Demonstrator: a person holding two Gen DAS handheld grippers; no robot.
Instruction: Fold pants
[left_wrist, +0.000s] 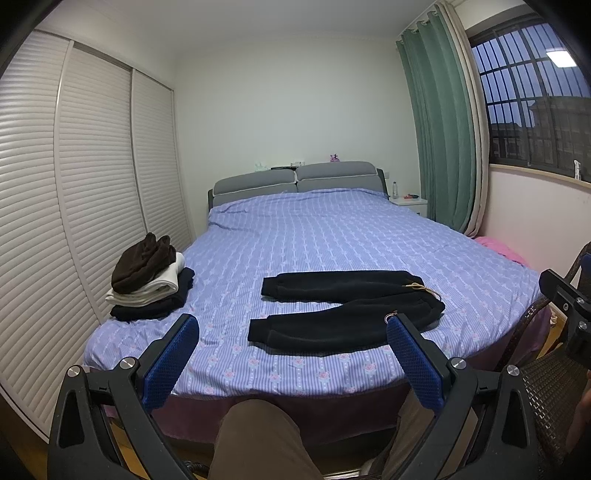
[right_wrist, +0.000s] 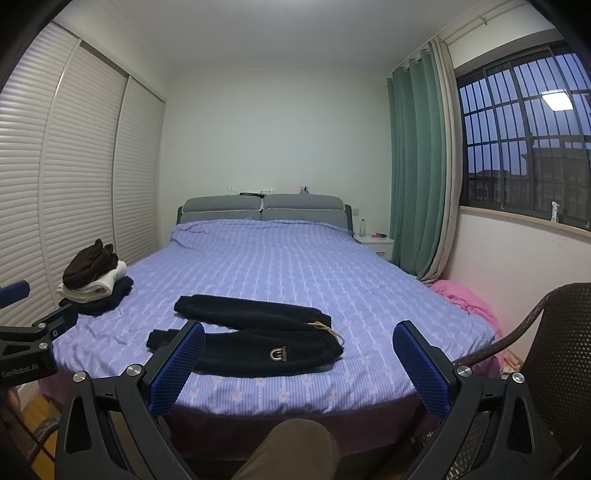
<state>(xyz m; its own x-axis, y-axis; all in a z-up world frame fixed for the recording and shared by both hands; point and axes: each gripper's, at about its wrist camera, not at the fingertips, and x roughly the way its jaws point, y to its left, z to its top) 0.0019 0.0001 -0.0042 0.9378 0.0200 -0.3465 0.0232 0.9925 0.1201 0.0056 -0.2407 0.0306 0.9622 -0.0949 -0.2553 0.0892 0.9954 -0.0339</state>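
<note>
A pair of black fleece pants (right_wrist: 255, 339) is lying flat near the foot of the bed (right_wrist: 295, 266), both legs stretching toward the left, the waistband with its tan drawstring (right_wrist: 327, 328) at the right. A small pale logo is showing below the waist, its lettering too tiny to read, while "GenRobot.AI" is printed on the left gripper's body. The left gripper (left_wrist: 291, 332) and right gripper (right_wrist: 299, 338) are both hovering short of the bed, blue-padded fingers (right_wrist: 177, 369) spread wide apart and gripping nothing.
</note>
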